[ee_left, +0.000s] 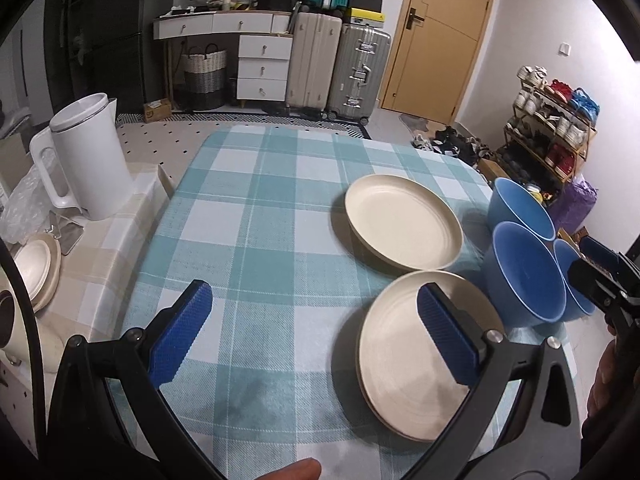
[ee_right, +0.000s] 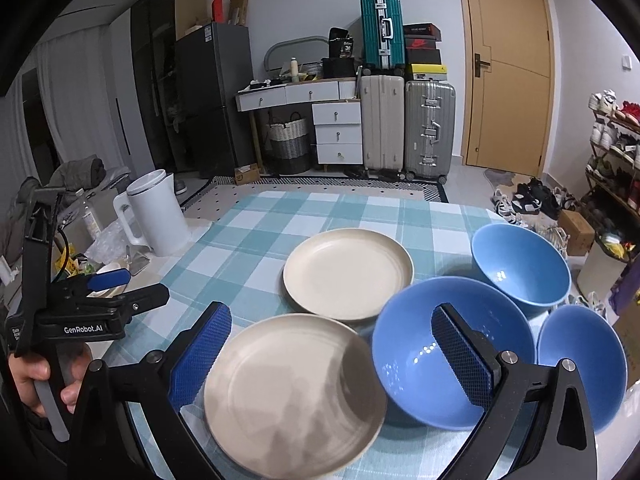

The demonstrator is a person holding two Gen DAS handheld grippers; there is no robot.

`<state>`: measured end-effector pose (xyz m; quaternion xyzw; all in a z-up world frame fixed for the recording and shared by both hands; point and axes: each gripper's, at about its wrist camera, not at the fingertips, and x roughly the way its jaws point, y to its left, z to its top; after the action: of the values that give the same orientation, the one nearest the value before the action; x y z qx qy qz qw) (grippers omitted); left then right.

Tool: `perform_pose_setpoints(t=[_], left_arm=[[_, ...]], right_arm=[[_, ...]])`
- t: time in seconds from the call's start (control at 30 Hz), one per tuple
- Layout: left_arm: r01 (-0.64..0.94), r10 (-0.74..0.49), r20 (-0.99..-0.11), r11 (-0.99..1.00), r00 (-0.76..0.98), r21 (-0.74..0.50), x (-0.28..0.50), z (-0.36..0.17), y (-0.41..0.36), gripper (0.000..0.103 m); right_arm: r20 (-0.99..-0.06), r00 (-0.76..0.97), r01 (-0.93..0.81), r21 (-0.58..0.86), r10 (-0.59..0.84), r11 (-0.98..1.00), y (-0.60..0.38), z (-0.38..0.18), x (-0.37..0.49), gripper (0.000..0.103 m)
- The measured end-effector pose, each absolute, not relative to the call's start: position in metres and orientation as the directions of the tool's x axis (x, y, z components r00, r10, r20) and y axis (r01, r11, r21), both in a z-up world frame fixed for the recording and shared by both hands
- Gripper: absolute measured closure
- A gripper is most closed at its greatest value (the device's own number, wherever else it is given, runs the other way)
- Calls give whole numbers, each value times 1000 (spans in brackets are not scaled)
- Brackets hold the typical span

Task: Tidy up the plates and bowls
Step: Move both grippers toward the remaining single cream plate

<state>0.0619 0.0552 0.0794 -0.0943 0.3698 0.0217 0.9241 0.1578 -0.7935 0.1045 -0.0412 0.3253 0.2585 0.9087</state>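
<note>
Two cream plates lie on the teal checked tablecloth: a far plate and a near plate, side by side and almost touching. Three blue bowls stand upright to their right: a middle bowl, a far bowl and a bowl nearest the right edge. My left gripper hovers open, its right finger over the near plate. My right gripper is open above the near plate and the middle bowl. Neither holds anything.
A white kettle stands on a lower side table at the left, with a cream dish stack beside it. Suitcases, a white desk and a shoe rack line the room beyond the table.
</note>
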Motion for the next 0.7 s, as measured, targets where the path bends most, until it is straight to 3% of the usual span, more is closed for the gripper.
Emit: perform_pose_setpoints(t=[0.7], left_arm=[[-163,-13,-724,971,689,-172,124,76,69,1]], right_arm=[[-643,604,-526,123,471,842,-769,103,221,1]])
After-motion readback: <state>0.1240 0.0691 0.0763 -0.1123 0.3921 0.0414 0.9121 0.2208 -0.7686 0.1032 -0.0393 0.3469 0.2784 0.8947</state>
